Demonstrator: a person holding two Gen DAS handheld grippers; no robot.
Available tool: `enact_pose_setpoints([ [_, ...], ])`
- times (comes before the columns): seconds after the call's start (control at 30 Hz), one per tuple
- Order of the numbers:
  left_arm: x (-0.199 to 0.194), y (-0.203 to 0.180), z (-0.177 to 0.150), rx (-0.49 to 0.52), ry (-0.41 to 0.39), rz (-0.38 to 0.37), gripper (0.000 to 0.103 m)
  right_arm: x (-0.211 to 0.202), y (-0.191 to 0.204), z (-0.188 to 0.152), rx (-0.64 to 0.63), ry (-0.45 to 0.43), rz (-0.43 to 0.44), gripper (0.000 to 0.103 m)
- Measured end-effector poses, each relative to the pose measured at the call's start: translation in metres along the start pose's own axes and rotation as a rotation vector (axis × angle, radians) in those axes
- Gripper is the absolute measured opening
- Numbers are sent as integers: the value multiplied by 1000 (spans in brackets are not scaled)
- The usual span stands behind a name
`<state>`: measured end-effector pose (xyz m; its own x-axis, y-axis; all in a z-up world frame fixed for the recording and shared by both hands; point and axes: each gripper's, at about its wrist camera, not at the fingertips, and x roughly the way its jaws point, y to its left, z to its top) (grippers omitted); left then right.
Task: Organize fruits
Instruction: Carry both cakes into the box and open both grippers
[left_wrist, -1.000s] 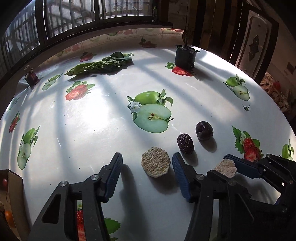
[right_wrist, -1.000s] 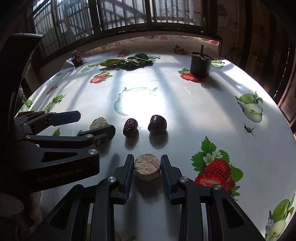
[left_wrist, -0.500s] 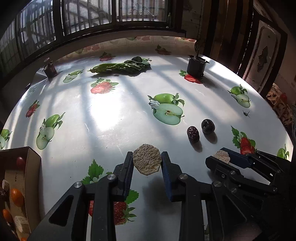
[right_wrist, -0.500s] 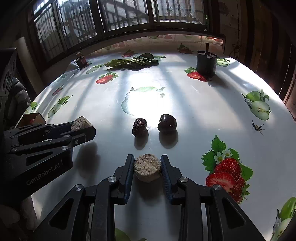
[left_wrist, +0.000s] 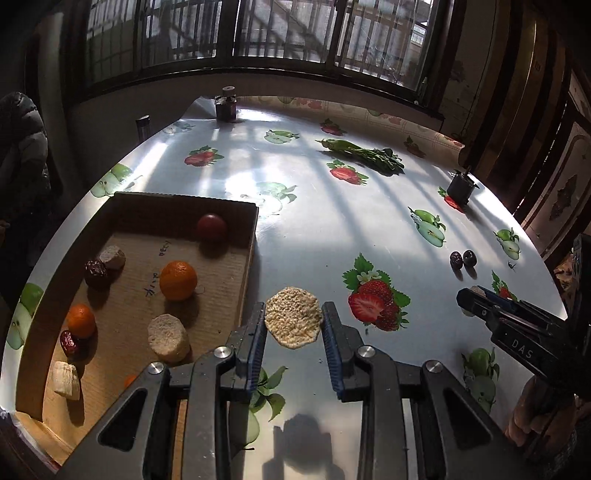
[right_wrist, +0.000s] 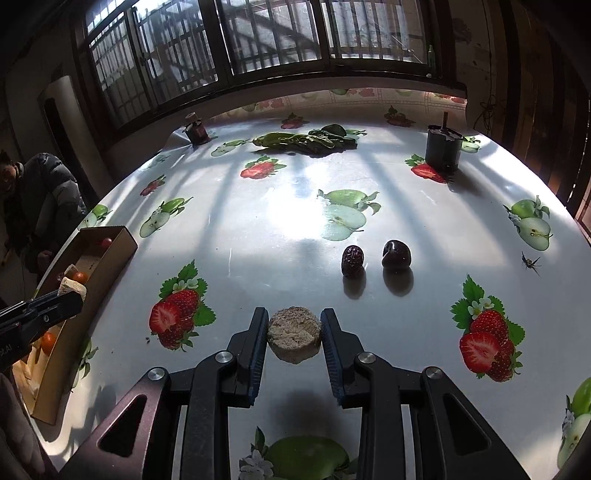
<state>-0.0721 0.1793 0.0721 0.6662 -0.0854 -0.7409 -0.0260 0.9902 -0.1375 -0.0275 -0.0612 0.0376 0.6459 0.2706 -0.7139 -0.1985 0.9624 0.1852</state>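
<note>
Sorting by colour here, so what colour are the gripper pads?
Blue, ribbed pads on black arms; clearest in the right wrist view.

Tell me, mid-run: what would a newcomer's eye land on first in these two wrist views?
First, the two pale round discs: the left gripper clamps a grainy slice just right of the cardboard box, and the right gripper clamps a thicker one above the fruit-print tablecloth. Next, the box's bright oranges, then the dark date and glossy dark fruit side by side ahead of the right gripper.
</note>
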Motion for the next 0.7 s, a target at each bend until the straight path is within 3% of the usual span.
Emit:
enact_pose_setpoints([
  [0.3, -29, 122, -23, -186, -25, 183, 29, -5, 134, -10, -163, 12, 188, 32],
  [0.5, -23, 143, -34, -193, -9, 195, 29, 10, 202, -27, -252, 55, 270, 32],
  [0.7, -6, 144, -36, -184, 17, 183, 29, 18, 241, -46, -334, 79, 295, 32],
])
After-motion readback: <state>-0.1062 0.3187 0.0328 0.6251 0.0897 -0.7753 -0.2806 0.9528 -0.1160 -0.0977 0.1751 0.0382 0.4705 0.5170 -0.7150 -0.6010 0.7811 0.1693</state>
